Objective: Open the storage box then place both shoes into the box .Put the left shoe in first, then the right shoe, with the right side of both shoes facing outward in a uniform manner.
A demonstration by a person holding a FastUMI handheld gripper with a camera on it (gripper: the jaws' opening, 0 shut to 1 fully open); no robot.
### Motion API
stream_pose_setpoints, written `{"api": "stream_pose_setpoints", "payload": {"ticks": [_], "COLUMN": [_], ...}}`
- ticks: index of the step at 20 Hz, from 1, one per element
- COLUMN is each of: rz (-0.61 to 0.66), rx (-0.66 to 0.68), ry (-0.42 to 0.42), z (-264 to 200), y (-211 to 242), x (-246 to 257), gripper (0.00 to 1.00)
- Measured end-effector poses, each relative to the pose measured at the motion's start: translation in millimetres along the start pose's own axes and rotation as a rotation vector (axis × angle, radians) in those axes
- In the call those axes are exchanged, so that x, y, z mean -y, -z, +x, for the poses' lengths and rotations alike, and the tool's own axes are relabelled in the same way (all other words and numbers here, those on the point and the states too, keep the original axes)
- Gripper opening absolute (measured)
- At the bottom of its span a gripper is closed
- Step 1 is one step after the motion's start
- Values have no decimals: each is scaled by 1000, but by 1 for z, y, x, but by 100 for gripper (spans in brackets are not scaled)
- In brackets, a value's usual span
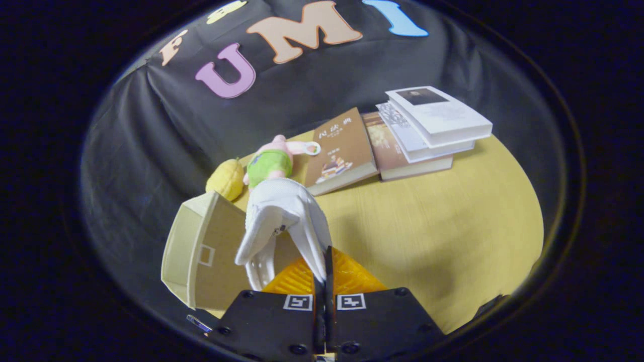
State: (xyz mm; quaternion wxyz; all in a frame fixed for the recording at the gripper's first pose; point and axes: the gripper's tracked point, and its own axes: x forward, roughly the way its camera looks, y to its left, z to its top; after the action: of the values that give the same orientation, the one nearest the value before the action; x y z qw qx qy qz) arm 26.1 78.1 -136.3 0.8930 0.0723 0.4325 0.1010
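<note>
My gripper is shut on a white shoe, pinching a thin edge of it between both fingers. The shoe hangs lifted above the table and leans away to the left of the fingers, with part of its treaded sole turned toward me. Below and left of the shoe stands the beige storage box; a flat panel with a small square mark faces me. I cannot tell whether that panel is the box's lid or its wall, and the inside of the box is hidden.
Beyond the shoe lie a pink plush toy in green and a yellow lemon-like object. A brown book and a stack of books sit at the back of the round wooden table.
</note>
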Motion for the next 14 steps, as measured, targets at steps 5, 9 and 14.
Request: {"api": "stream_pose_setpoints", "payload": {"ticks": [5,9,14], "rz": [-16,-57,-64], "rx": [26,29,-29], "ry": [-106,-162,-267], "z": [-18,-26,-16], "y": [-16,-20,-8], "x": [-61,-111,-185], "gripper": [4,4,4]}}
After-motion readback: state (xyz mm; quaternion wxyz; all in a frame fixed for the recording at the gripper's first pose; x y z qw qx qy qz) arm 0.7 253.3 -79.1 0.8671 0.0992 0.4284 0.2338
